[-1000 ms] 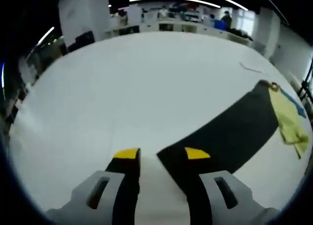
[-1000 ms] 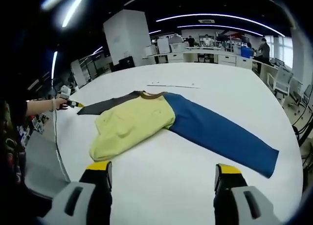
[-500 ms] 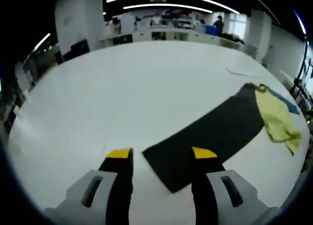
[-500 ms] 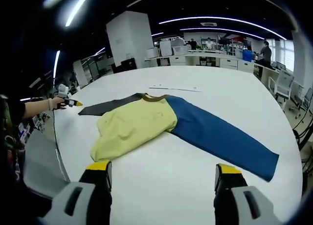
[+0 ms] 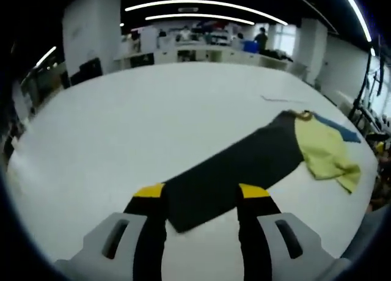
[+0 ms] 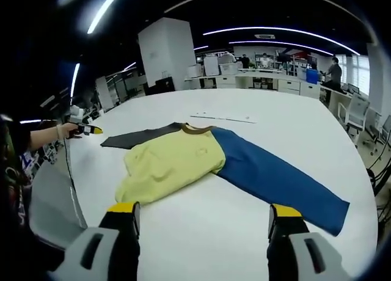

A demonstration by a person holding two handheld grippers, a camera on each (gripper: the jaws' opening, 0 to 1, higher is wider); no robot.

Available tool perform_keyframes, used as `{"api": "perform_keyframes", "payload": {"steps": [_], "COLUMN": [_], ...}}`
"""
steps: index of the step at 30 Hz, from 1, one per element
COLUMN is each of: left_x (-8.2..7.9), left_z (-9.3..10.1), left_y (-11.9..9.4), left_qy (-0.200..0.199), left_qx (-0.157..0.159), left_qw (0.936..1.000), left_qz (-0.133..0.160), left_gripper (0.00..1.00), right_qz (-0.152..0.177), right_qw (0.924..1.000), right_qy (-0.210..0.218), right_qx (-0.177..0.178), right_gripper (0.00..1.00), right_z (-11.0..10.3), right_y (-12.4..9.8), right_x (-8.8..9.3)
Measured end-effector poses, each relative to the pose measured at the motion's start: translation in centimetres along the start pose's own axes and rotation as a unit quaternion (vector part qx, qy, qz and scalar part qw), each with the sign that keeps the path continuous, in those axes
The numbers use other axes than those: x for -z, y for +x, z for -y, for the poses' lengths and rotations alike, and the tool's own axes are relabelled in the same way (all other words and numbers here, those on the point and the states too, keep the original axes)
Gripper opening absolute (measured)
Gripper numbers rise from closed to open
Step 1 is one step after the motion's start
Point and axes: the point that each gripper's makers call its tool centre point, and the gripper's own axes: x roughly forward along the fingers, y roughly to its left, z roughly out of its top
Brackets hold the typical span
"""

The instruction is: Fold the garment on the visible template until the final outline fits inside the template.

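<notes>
Yellow-bodied long-sleeved cloth garment [image 6: 177, 162], with 1 dark grey sleeve [image 5: 235, 174] and 1 blue sleeve [image 6: 275, 177], lies flat on the large white table [image 6: 214, 232]; brown collar [image 6: 197, 129] at its far edge. The body looks partly doubled over already; both sleeves lie spread out to either side of it. No template outline can be made out on the table.

Left gripper [image 5: 198, 192]: jaws apart, yellow-tipped, straddling the cuff end of the dark grey sleeve, low over it; whether they touch the cloth cannot be told. In the right gripper view it sits at the outer tip of that sleeve, held in a hand [image 6: 66, 130].

Right gripper [image 6: 198, 214]: jaws wide apart, holding nothing, on the near side of the garment, over bare table.

Step in hand, as judged: taking up the grey cuff for an inward sleeve fold. Next move calls for closing on the cuff and carrying it across onto the yellow body; the blue sleeve remains to follow.

Surroundings: thin pale strip [image 6: 223, 117] on the table just beyond the collar; office desks [image 6: 263, 79] and people well beyond the garment. Nothing lies in the fold path.
</notes>
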Motion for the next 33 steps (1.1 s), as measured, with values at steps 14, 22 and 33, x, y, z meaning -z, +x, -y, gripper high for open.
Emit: {"api": "perform_keyframes", "payload": {"steps": [14, 22, 33], "left_x": [0.0, 0.4, 1.5], "left_z": [8.5, 13.4, 18.0], "left_y": [-0.6, -1.2, -2.1], "left_qy": [0.034, 0.066, 0.114], "left_qx": [0.076, 0.116, 0.149], "left_qw": [0.9963, 0.9908, 0.9819], "left_qz": [0.022, 0.022, 0.025], "left_gripper": [0.41, 0.40, 0.38], "right_qz": [0.011, 0.010, 0.004], "right_qw": [0.9996, 0.9988, 0.9969], "right_qy": [-0.017, -0.036, -0.060], "right_qx": [-0.017, -0.032, -0.052], "right_gripper": [0.84, 0.83, 0.82], "right_z": [-1.3, -2.9, -4.0], "right_y": [0.1, 0.4, 0.9], "right_x": [-0.7, -0.3, 0.0]}}
